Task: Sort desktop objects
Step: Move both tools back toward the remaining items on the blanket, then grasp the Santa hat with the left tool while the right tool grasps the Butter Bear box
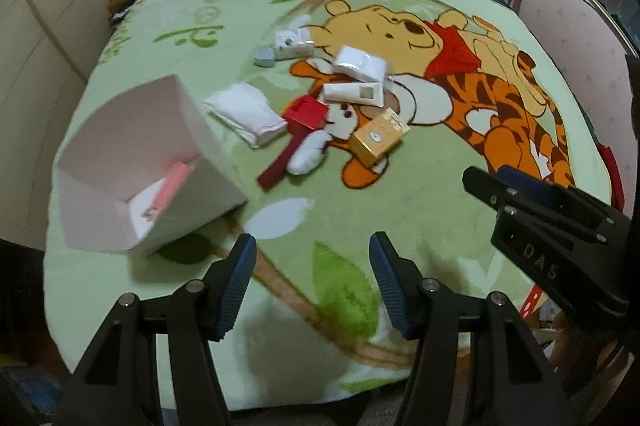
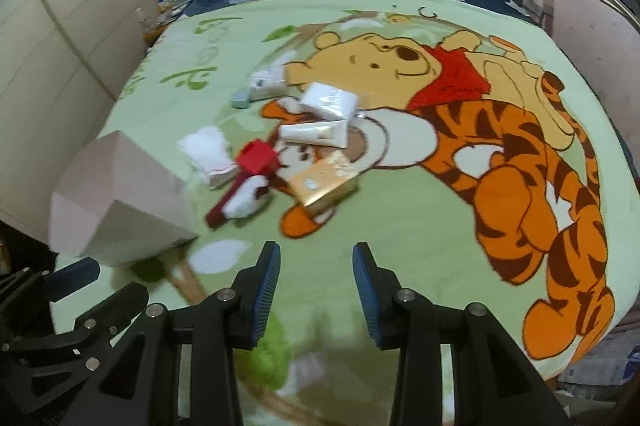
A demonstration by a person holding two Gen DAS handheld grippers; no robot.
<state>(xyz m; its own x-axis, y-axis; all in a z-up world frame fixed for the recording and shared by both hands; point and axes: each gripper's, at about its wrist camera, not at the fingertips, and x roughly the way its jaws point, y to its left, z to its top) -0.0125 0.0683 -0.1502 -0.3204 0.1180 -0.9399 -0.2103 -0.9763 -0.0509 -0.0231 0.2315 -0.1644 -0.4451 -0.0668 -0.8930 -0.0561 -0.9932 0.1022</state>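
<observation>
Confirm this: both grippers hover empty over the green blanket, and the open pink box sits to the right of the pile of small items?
Not quite. The pink box sits left of the pile, as the left wrist view shows. The left gripper and right gripper do hover empty over the green blanket.

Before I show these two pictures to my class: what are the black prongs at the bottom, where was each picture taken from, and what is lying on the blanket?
Each picture comes from a camera mounted on a hand-held claw, looking along its two fingers. The left claw and right claw are both open and hold nothing. On the cartoon blanket sit an open pink box, a red box, a gold box, a white tube and white packets.
</observation>
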